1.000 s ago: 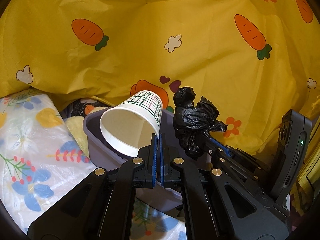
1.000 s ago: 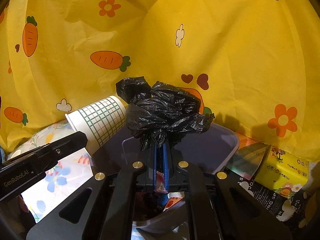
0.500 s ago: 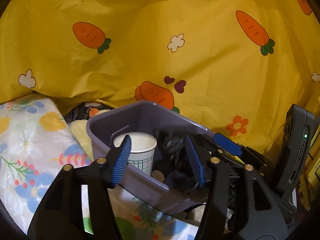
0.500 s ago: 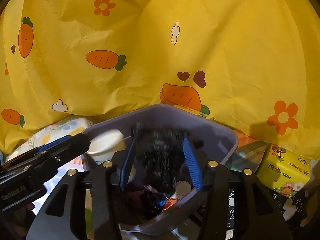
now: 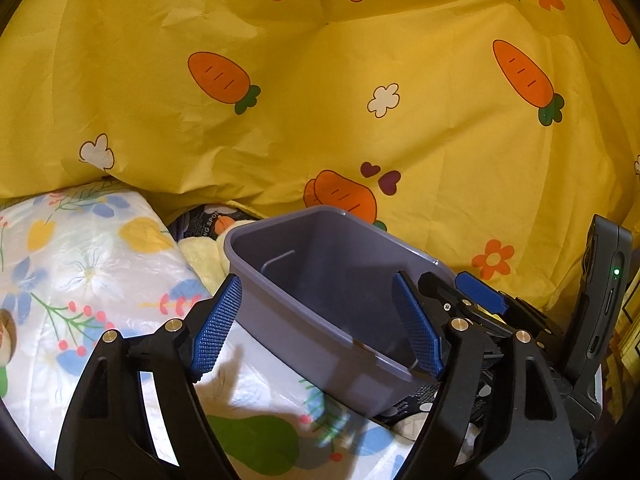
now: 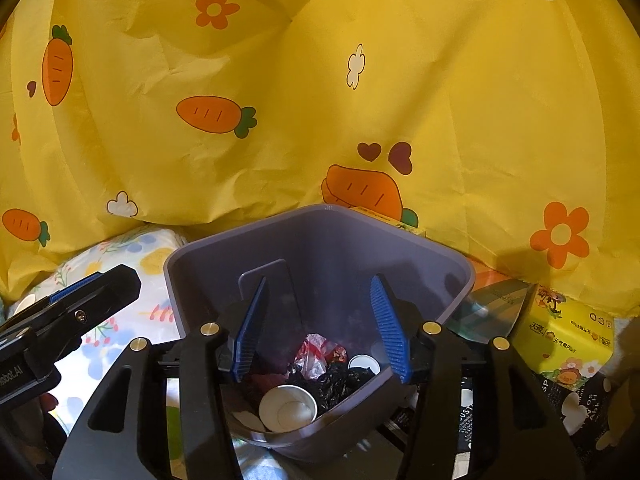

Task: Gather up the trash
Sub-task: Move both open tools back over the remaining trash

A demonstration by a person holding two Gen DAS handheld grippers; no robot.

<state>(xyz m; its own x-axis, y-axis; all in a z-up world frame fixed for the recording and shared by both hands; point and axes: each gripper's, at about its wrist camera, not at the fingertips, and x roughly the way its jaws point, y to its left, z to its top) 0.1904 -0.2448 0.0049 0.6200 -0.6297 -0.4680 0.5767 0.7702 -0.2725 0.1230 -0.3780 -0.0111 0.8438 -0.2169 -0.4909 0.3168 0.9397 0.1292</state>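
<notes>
A grey-purple plastic bin [image 5: 280, 280] [image 6: 424, 256] stands on a floral cloth. In the right wrist view a white paper cup [image 6: 287, 408], a crumpled black plastic bag [image 6: 340, 380] and a red-and-white wrapper [image 6: 318, 350] lie in its bottom. My left gripper [image 5: 318, 328] is open and empty, just in front of the bin's near wall. My right gripper [image 6: 320, 328] is open and empty above the bin's mouth. The left gripper also shows at the left edge of the right wrist view [image 6: 72, 312].
A yellow carrot-print cloth [image 5: 320, 100] hangs behind everything. A yellow tissue pack [image 6: 564, 336] and dark printed packets [image 6: 472, 412] lie right of the bin. The white floral cloth [image 5: 80, 260] covers the surface at left.
Both grippers opened and let go: the paper cup and the black bag fell into the bin. Both grippers then drew back slightly.
</notes>
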